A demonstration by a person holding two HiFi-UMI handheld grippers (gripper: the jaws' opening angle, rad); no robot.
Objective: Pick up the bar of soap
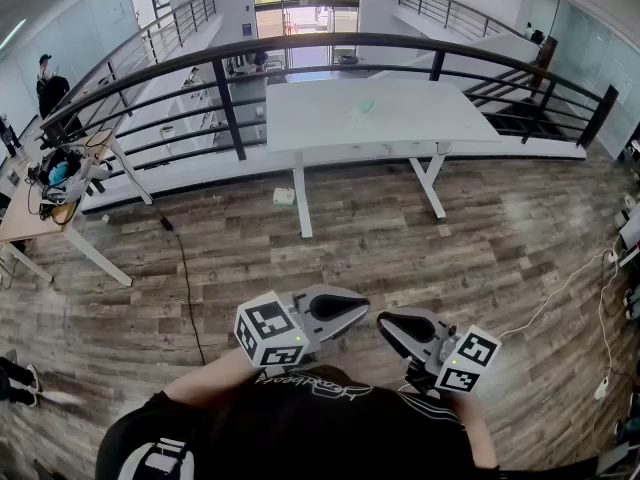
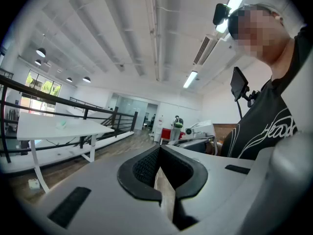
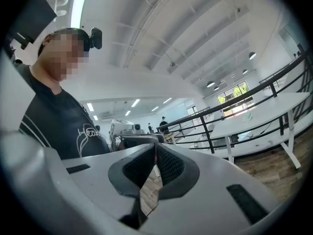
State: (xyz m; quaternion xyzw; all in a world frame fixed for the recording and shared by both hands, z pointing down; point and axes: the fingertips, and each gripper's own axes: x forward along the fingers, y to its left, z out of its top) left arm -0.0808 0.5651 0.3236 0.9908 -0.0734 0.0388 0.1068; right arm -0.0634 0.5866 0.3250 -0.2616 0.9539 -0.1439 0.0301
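Head view: left gripper (image 1: 345, 308) and right gripper (image 1: 395, 330), each with one marker cube, are held side by side just before the person's black shirt (image 1: 320, 418), above a brown wood-plank floor (image 1: 400, 238). One pale green bar of soap (image 1: 362, 108) lies near the middle of the single white rectangular surface (image 1: 420, 128), slightly towards its far edge and well apart from both grippers.

Left gripper view: the dark ribbed fingers (image 2: 142, 168) are closed on each other and grip nothing. The soap (image 2: 61, 124) shows small on the distant surface.

Right gripper view: the fingers (image 3: 168, 163) likewise meet at the tips and are empty. Only the two gripper views show the ceiling lights.
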